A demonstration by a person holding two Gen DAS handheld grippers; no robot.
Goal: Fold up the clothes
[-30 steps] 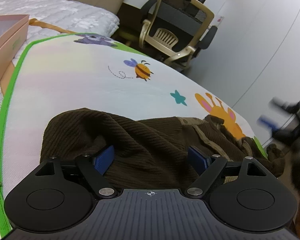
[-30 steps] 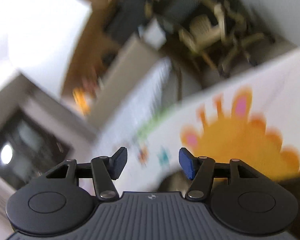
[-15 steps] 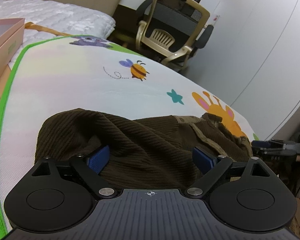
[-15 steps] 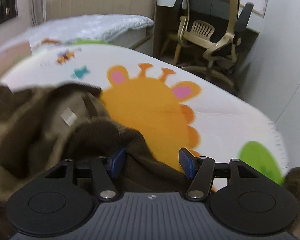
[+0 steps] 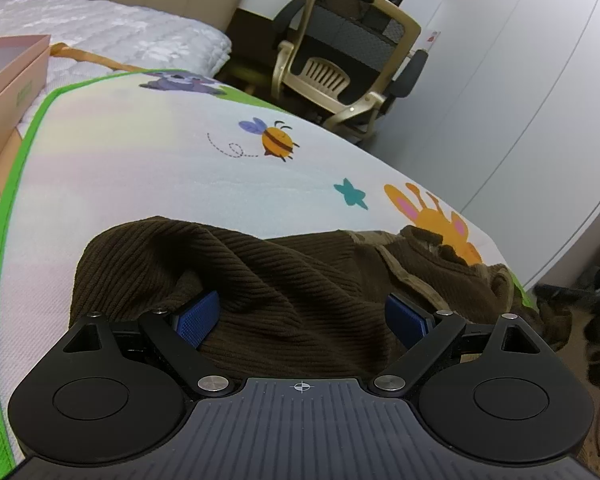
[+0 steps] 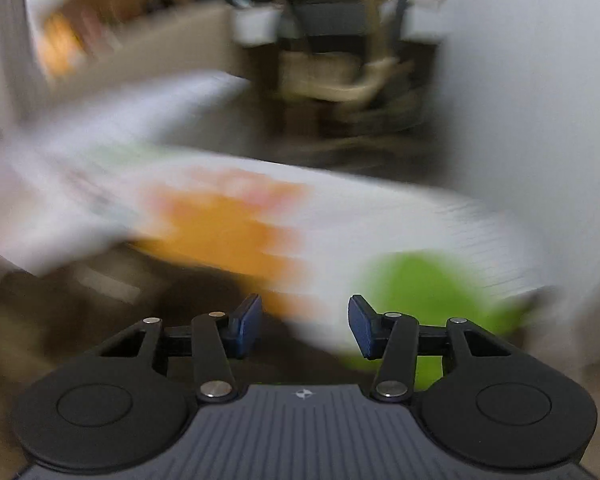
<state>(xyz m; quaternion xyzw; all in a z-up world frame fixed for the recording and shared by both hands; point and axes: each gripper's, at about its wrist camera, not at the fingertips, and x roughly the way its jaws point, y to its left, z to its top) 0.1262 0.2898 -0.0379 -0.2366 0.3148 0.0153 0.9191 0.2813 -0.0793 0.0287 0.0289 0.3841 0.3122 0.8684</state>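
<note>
Left wrist view: the pink box (image 5: 8, 92) sits at the far left, off the play mat (image 5: 148, 176). The brown sweater (image 5: 284, 280) lies bunched and creased on the near part of the mat, not flat and not in a neat fold. The left gripper (image 5: 306, 316) stands wide open, its blue pads pressed in among the ribbed cloth, and it clamps nothing. Farther right, a lighter inner lining shows, and the sweater's far end hangs close to the mat's right edge.

Right wrist view: the picture is heavily smeared. The right gripper (image 6: 305, 322) is open with nothing between its pads. Dark cloth lies low on the left, too blurred to make out.

Hazards:
- If the left gripper closes here, it would likely take several layers of the heap at once, and the fold would lock in the creases.
- A pull toward the right could drag the overhanging end off the mat.
- A fast-moving right gripper may miss the hem or snag the knit.
- Ribbed knit stretches; uneven pulls from the two grippers would skew the fold line.
</note>
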